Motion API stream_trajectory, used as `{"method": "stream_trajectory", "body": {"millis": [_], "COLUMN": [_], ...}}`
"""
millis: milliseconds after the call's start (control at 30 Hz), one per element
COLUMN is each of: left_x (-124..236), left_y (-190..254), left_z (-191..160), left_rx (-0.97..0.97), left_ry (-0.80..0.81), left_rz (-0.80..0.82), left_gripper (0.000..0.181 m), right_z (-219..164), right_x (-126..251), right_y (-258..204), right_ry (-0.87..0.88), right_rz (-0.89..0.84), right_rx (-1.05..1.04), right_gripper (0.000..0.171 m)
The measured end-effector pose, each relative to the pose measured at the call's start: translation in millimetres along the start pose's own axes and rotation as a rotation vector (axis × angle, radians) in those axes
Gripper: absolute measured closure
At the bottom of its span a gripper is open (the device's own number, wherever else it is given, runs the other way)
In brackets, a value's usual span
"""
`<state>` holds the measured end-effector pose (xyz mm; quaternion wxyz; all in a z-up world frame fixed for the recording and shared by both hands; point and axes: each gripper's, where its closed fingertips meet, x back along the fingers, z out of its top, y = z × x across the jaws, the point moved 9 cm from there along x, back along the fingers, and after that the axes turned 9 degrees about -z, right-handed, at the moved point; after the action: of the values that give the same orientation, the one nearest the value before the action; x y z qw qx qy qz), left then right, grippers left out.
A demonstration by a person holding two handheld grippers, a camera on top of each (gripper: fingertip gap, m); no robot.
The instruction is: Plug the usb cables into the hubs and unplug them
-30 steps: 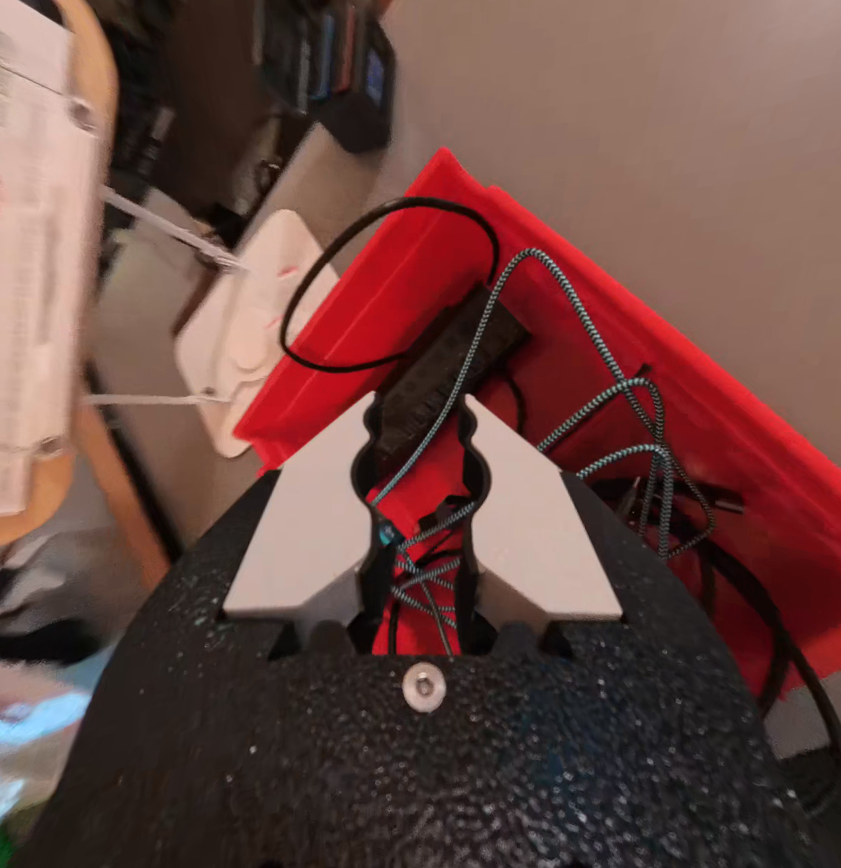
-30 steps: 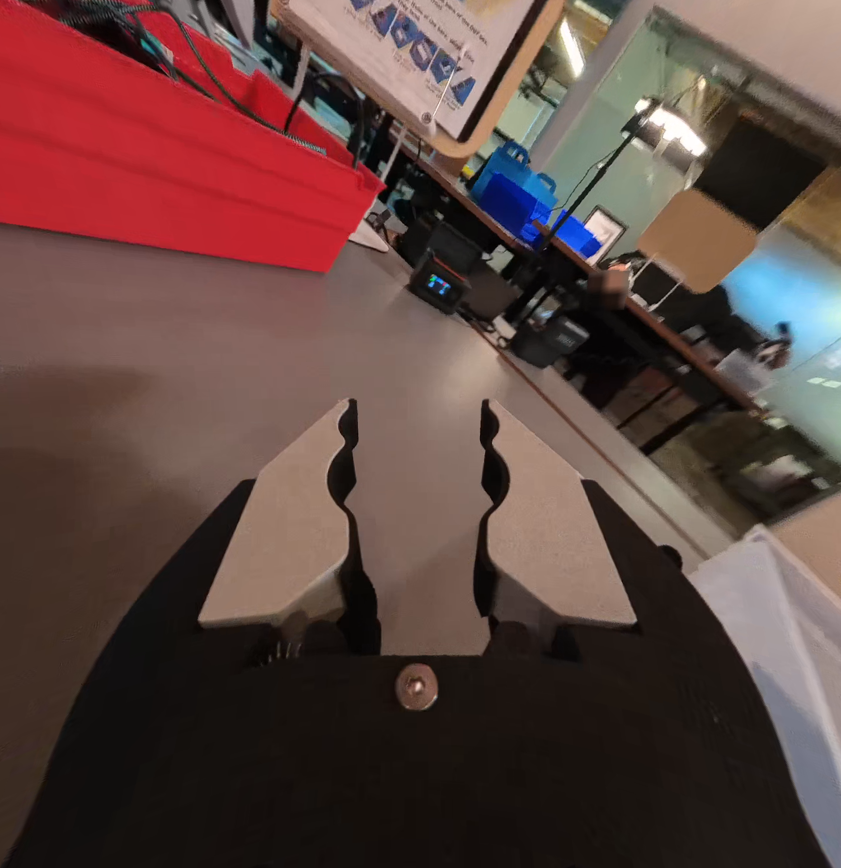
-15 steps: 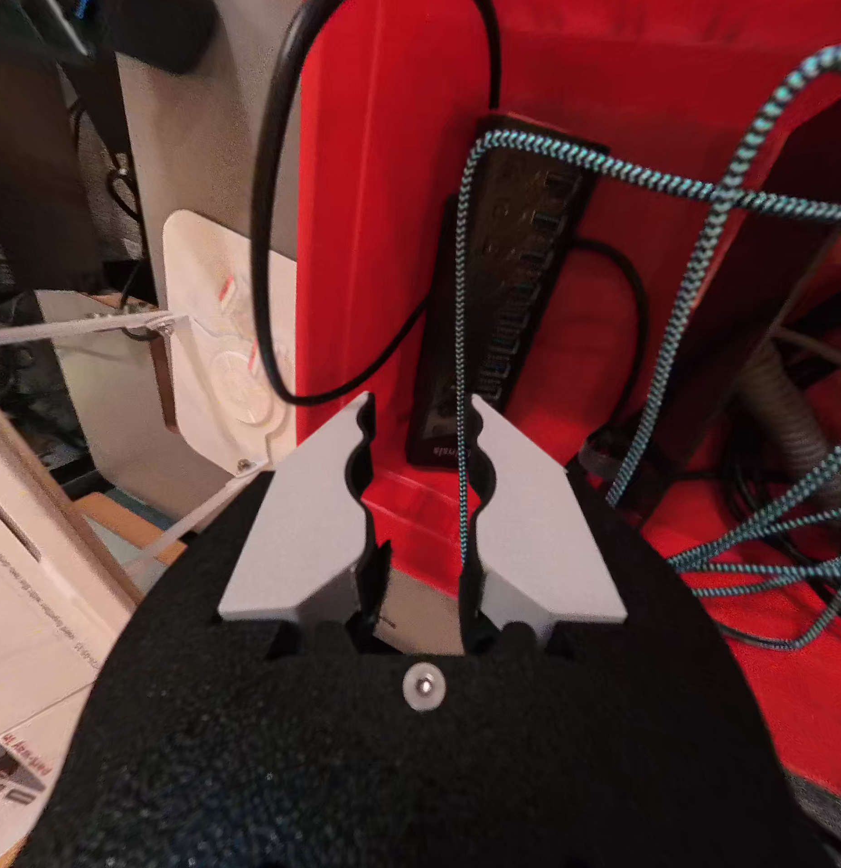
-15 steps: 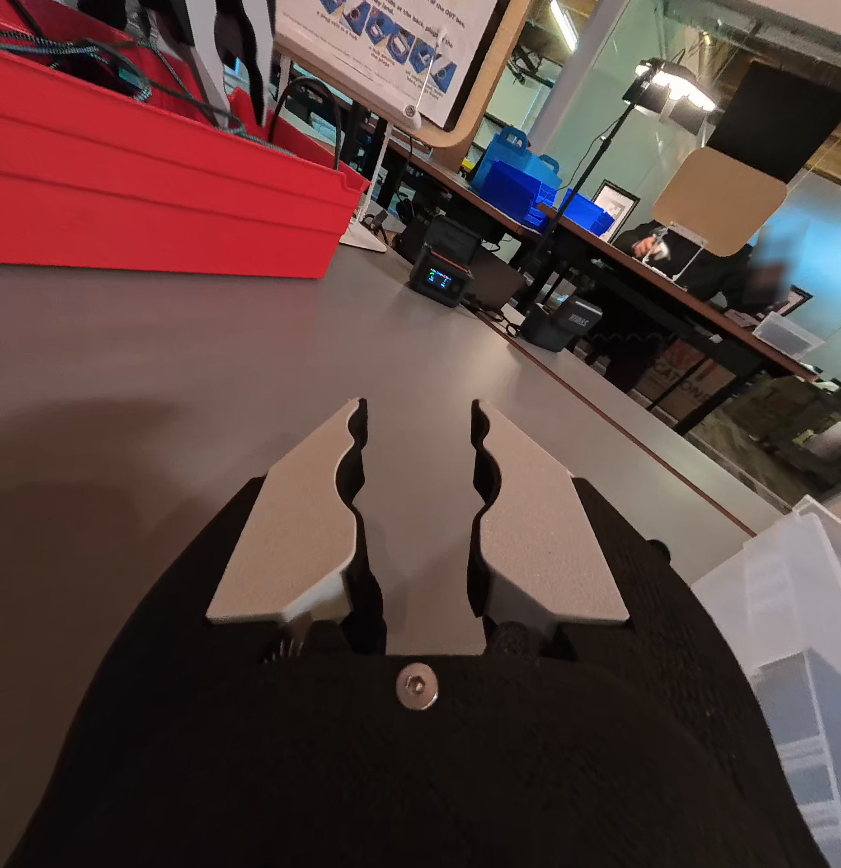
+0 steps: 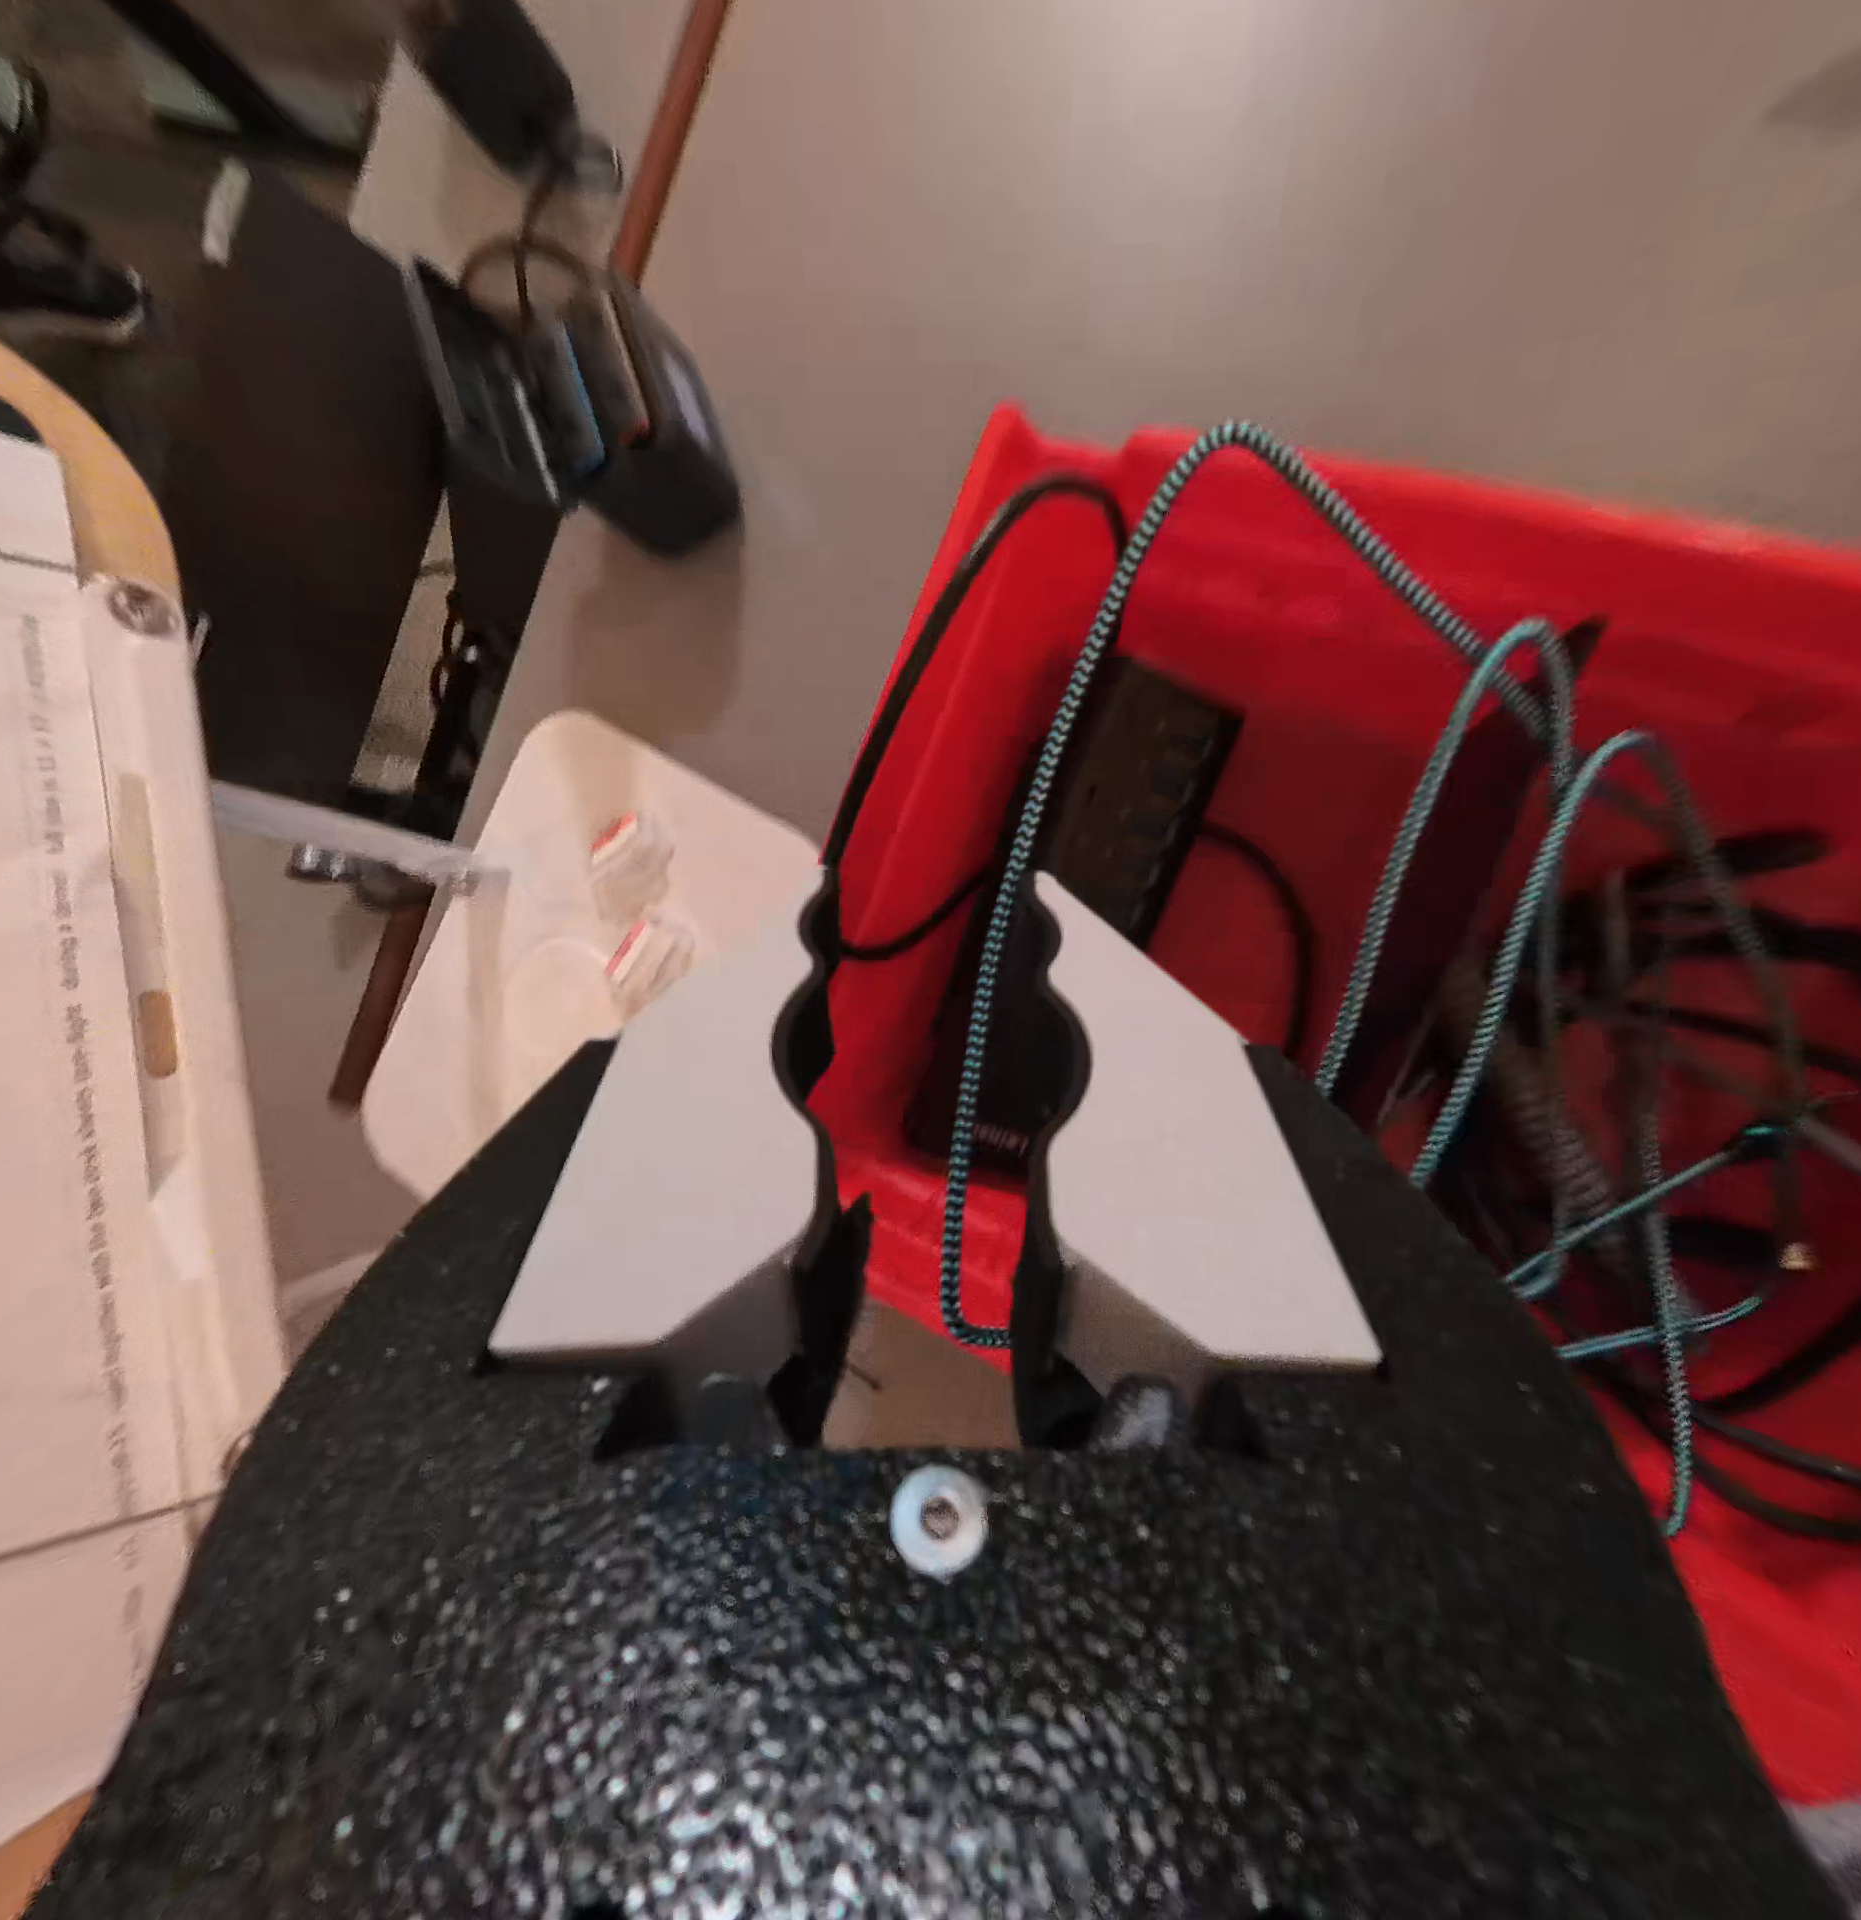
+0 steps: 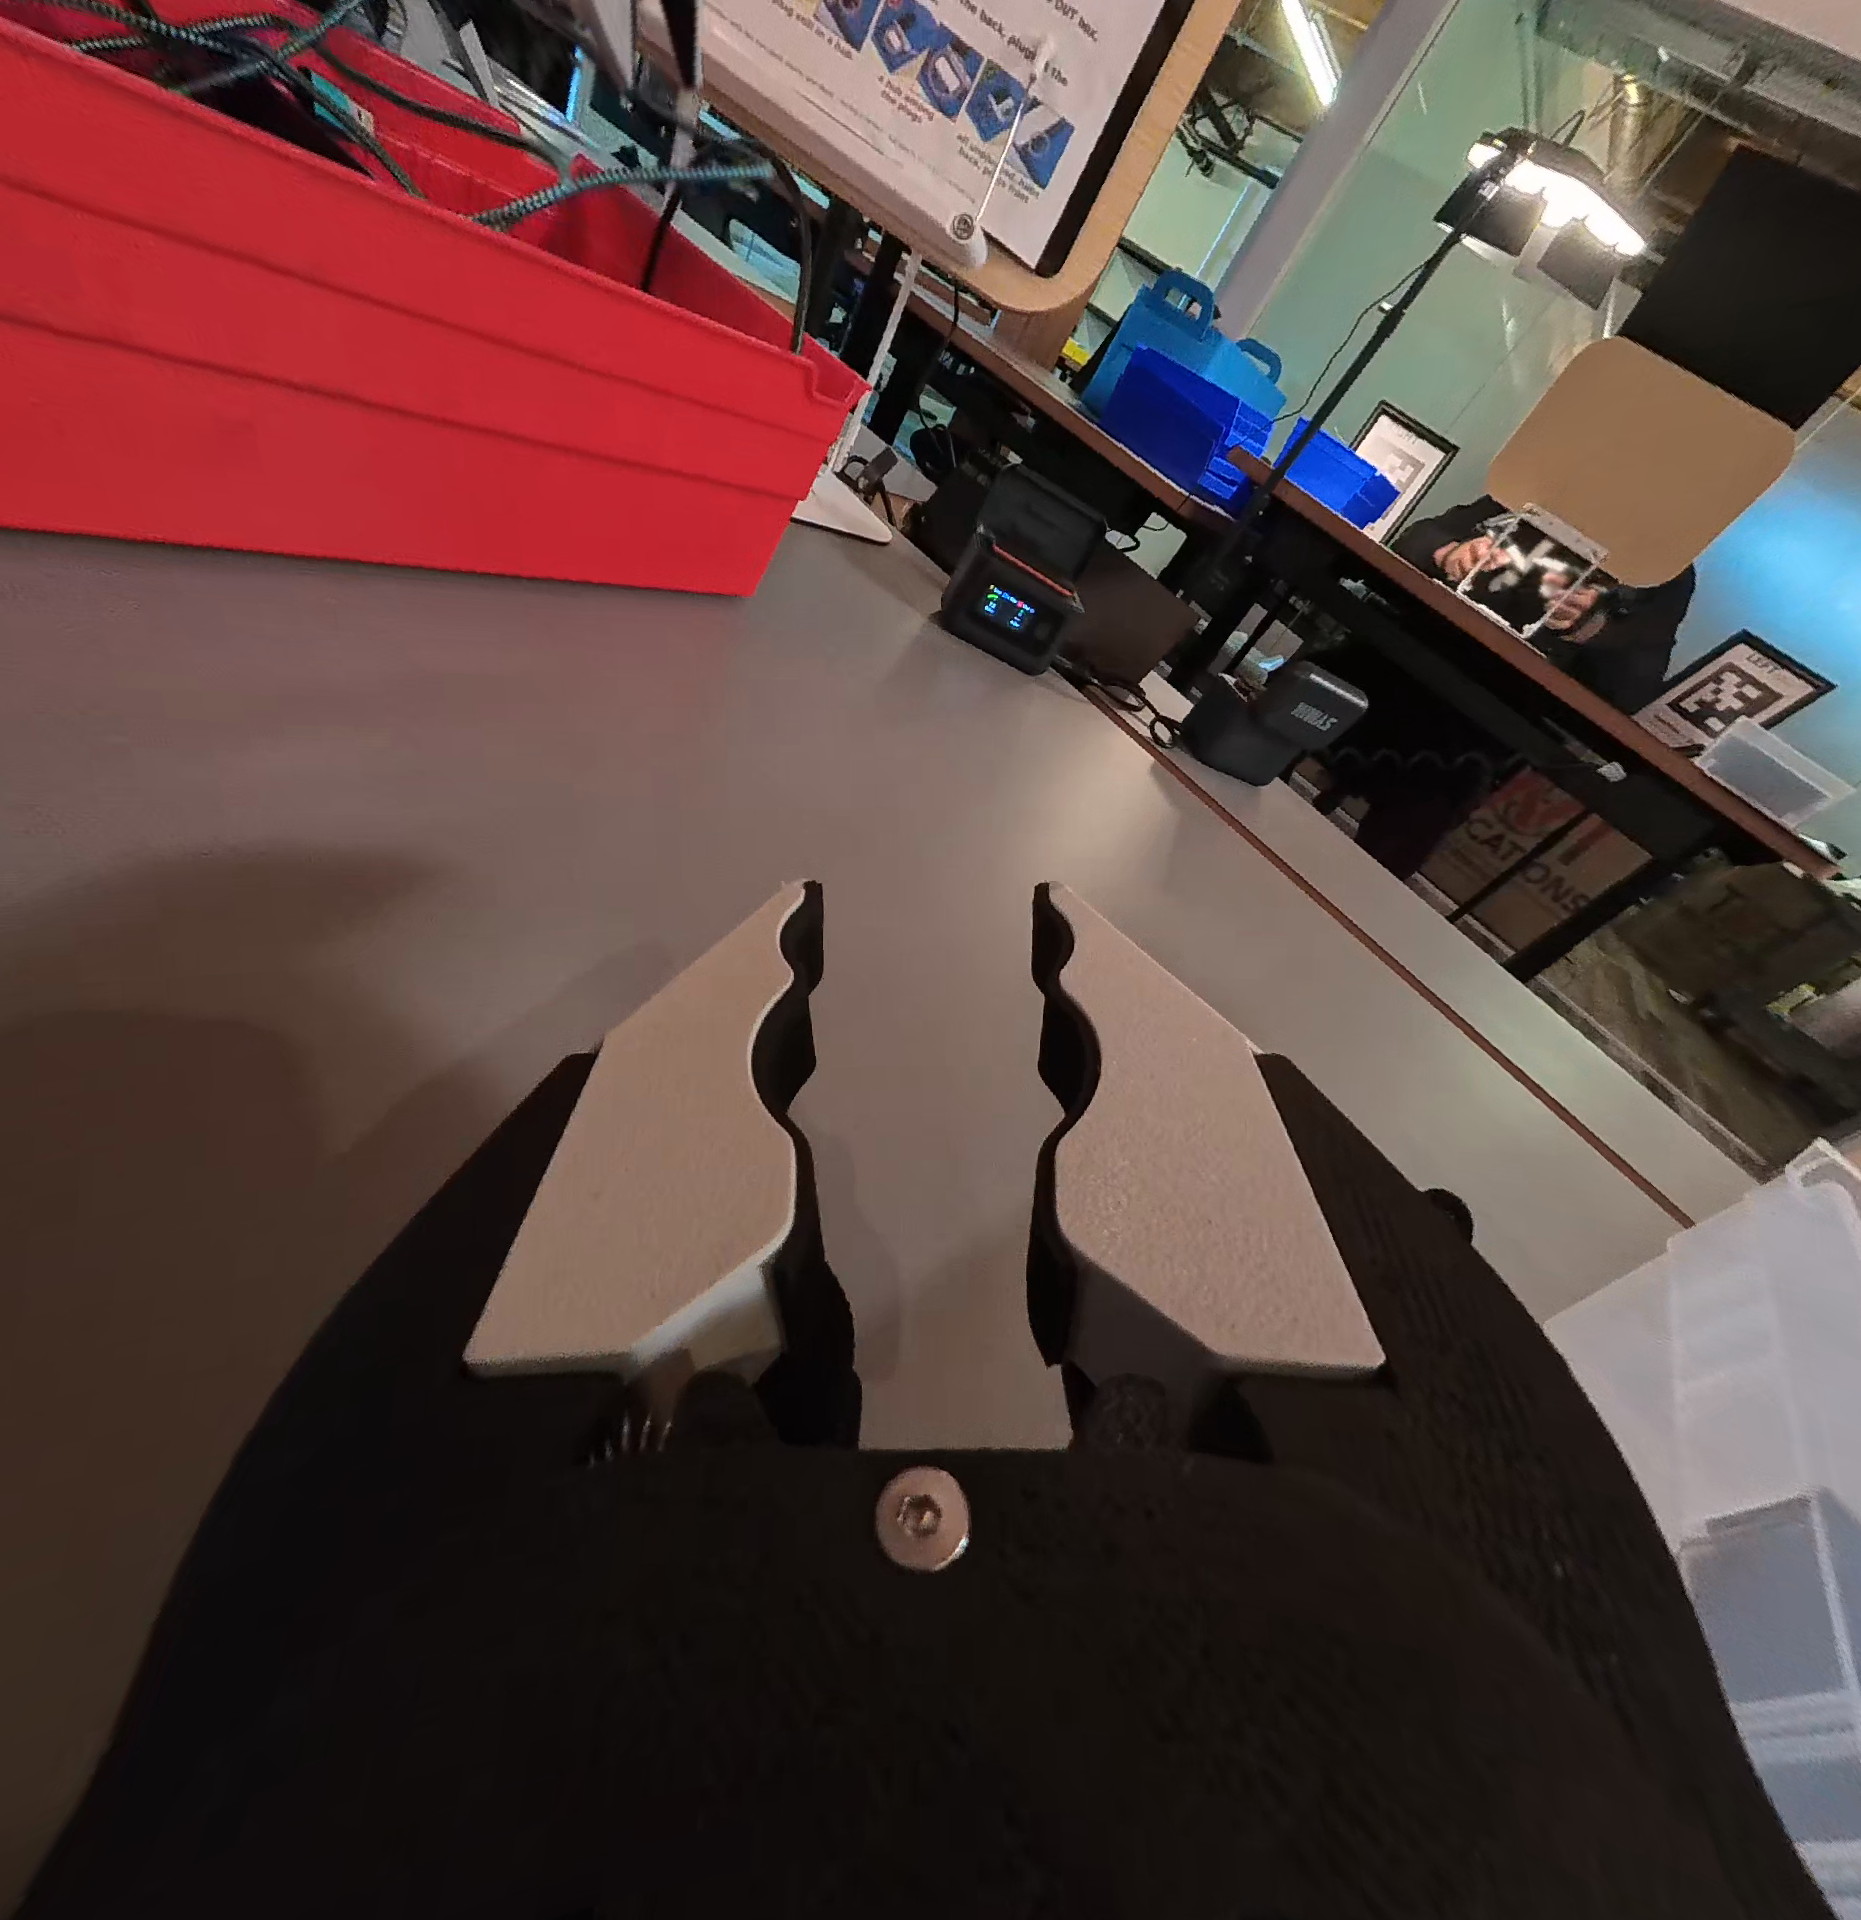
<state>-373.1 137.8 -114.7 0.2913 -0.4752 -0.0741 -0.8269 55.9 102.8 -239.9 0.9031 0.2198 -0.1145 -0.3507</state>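
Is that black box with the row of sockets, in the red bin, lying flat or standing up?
Standing, tilted: the black box leans against the red bin wall.

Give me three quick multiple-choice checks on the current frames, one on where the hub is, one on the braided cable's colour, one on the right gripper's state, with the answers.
1. Where does the black USB hub lie?
A. on the bare grey table
B. inside the red bin
C. in the clear plastic box

2. What colour is the braided cable running between the left gripper fingers?
A. teal and black
B. plain white
C. orange

3. What is the state of the right gripper?
A. shut on a cable
B. shut on the hub
C. open and empty

Answers: 1 B, the hub rests against the bin's red inner wall in the left wrist view. 2 A, its weave shows teal and black strands. 3 C, only bare grey table shows between its fingers.
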Motion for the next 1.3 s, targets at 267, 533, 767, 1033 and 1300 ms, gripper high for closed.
{"method": "stream_trajectory", "body": {"millis": [267,533,767,1033,1300], "left_x": [20.0,-22.6,-56.6,-91.7,-106.4], "left_y": [-0.3,-4.5,12.6,21.1,19.6], "left_z": [8.9,-20.4,-29.9,-48.6,-55.0], "left_rx": [0.178,-0.259,-0.222,-0.269,-0.249], "left_ry": [0.364,-0.377,-0.444,-0.545,-0.579], "left_rz": [-0.295,0.219,-0.053,-0.052,-0.054], "left_gripper": [0.159,0.167,0.143,0.118,0.113], "right_z": [8.1,-9.6,-4.0,-5.0,-6.4], "right_x": [12.7,33.8,42.6,45.2,45.6], "right_y": [2.9,1.7,1.3,2.7,3.4], "right_ry": [-0.01,-0.012,-0.013,-0.02,-0.026], "right_rz": [0.008,0.03,0.039,0.048,0.058], "right_rx": [0.012,0.043,0.056,0.071,0.092], "right_gripper": [0.134,0.136,0.136,0.136,0.136]}}
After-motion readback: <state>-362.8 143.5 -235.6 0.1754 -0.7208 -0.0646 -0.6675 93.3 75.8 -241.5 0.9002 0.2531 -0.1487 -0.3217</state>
